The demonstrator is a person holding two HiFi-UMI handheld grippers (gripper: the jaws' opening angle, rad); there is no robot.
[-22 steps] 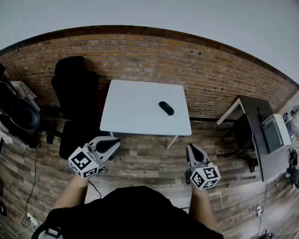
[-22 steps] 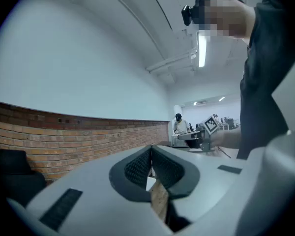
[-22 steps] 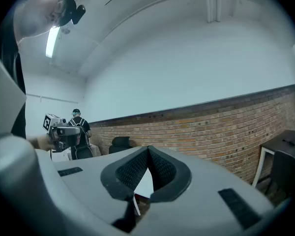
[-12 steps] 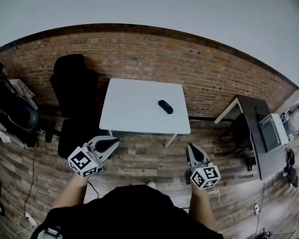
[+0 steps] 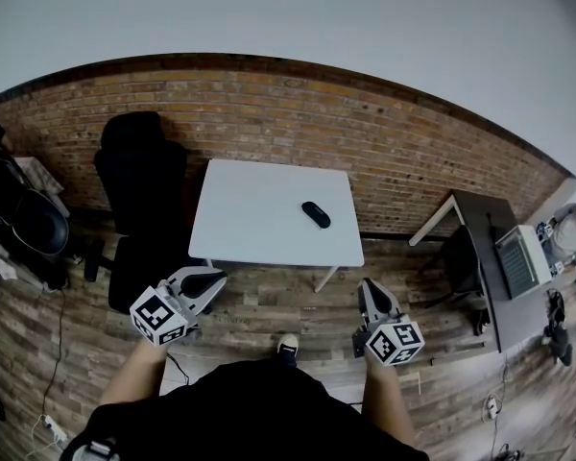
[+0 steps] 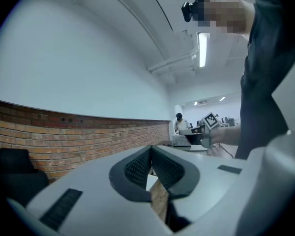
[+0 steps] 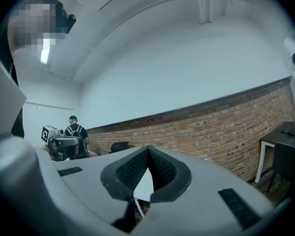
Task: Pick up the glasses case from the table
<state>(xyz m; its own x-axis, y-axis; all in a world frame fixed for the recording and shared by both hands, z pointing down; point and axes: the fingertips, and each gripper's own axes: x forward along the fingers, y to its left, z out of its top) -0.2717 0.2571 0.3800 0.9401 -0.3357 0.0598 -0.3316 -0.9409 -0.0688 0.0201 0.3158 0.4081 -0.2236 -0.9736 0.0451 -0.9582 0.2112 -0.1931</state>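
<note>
Head view: glasses case [image 5: 316, 214] on table [image 5: 259, 209], well beyond fingers [image 5: 204, 282].

Black shirt [image 5: 240, 406], white hand-held grippers [image 5: 216, 279] [image 5: 370, 289] bearing marker cubes [image 5: 160, 315].

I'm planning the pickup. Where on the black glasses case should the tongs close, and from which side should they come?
Probably across its narrow middle, from above on the near side. The glasses case lies flat and slanted on the white table, a slim oval, so its short width is easiest to span.
</note>
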